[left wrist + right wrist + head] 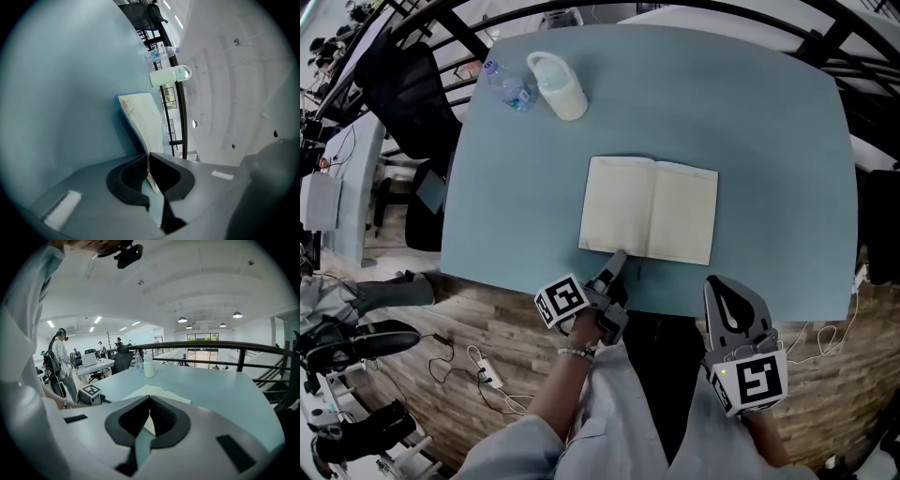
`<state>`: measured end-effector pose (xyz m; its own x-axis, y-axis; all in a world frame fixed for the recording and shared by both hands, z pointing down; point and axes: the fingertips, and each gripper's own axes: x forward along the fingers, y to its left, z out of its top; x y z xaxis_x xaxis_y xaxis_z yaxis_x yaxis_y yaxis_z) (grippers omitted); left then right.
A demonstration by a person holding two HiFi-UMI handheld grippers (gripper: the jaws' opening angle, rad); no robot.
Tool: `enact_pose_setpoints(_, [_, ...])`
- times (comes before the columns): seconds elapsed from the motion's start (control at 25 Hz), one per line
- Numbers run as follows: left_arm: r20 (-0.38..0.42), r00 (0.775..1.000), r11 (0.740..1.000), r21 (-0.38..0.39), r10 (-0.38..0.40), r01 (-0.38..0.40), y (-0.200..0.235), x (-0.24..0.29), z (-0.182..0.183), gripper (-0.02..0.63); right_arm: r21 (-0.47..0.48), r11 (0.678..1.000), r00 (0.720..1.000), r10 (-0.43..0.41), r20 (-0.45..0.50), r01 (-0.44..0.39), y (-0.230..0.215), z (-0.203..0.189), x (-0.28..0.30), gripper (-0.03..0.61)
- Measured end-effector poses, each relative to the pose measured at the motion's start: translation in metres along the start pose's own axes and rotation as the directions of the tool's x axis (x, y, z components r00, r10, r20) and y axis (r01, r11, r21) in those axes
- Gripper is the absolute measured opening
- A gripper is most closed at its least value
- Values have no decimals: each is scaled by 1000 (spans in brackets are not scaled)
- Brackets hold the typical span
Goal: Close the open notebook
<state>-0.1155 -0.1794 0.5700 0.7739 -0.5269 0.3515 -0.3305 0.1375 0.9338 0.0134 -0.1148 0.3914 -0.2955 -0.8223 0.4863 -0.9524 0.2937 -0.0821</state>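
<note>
Two claws: left claw (618, 260) pinches the near edge of the open notebook (652, 208); right claw (718, 289), clenched empty, hangs to its right. Beyond them, jug (558, 86) and bottle (508, 86) on the blue bench (769, 141); wood floor (492, 305) below

Notebook (650, 209) open flat mid-worktop (769, 122). Left tool (618, 260) touching its near edge by the left corner, right tool (714, 287) beyond the worktop's near rim. White jug (558, 86) and bottle (506, 84) far left.

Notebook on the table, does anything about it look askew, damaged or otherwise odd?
Nothing stands out. The notebook lies open near the table's front edge, its pages clean and undamaged. The left tongs are pinched on the near edge of its left half.
</note>
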Motion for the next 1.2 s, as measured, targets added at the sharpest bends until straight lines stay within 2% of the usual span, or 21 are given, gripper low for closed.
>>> enact_pose_setpoints(0.2, [22,1000,998,65,14,-15,-7,0,-2,18,-6,1000,1000,9,-7,-9,-5,-1,-1,2])
enact_pose_setpoints(0.36, [18,999,986,161,40,-42,-13,-1,-4,18,-7,1000,1000,10,-12,-10,-10,-7,-3,2])
enact_pose_setpoints(0.56, [27,996,953,293,79,-84,-25,0,-8,17,-13,1000,1000,12,-21,-12,-16,-11,-8,2])
enact_pose_setpoints(0.72, [29,992,914,388,121,-123,-27,-2,-12,17,-22,1000,1000,17,-20,-18,-20,-14,-11,2])
enact_pose_setpoints(0.8, [29,990,888,439,135,-134,-30,-1,-13,15,-28,999,999,24,-20,-25,-22,-14,-10,2])
enact_pose_setpoints(0.88, [26,988,852,503,154,-146,-34,0,-14,15,-31,999,999,29,-22,-30,-23,-14,-9,1])
enact_pose_setpoints(1.04, [12,980,756,635,200,-162,-41,3,-21,15,-26,999,999,34,-21,-35,-29,-18,-7,2])
enact_pose_setpoints(1.2, [4,971,664,729,240,-167,-44,7,-29,15,-31,998,998,50,-27,-51,-34,-18,-7,2])
